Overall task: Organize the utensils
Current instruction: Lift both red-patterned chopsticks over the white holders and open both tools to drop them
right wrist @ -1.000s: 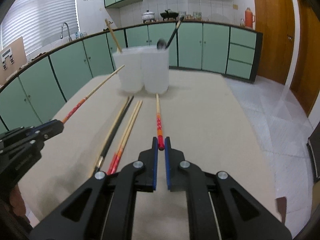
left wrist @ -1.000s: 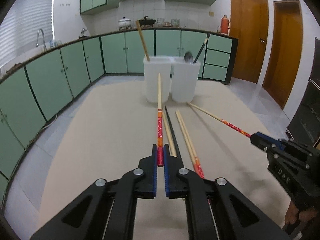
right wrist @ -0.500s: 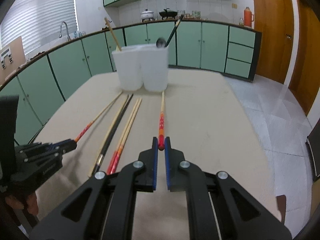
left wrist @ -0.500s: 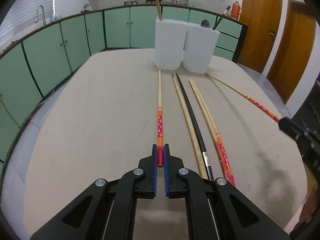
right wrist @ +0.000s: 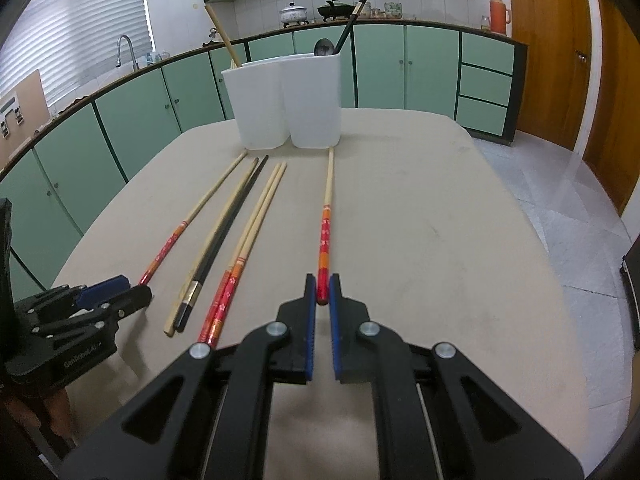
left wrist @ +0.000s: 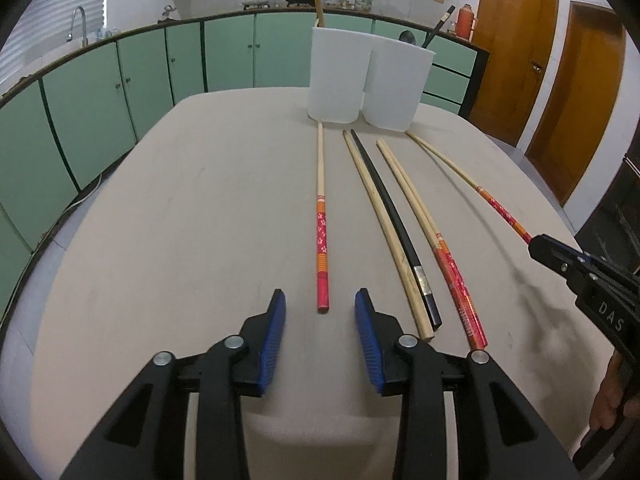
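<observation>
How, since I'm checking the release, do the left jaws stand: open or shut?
Open, just opened: left gripper pads clear of the red-ended chopstick between them.

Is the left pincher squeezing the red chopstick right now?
No, the left gripper has just opened, so its blue pads stand apart on either side of the red-handled chopstick, which lies free on the table.

The left gripper fills the lower part of its own view and points forward and down at the surface. Its jaws have just been opening; the blue pads stand apart on both sides of the red-ended chopstick without touching it. The right gripper points down the same way, its jaws closed on the end of another red-ended chopstick. At the lower right edge of the left view a hand seems to hold the right gripper's handle.
</observation>
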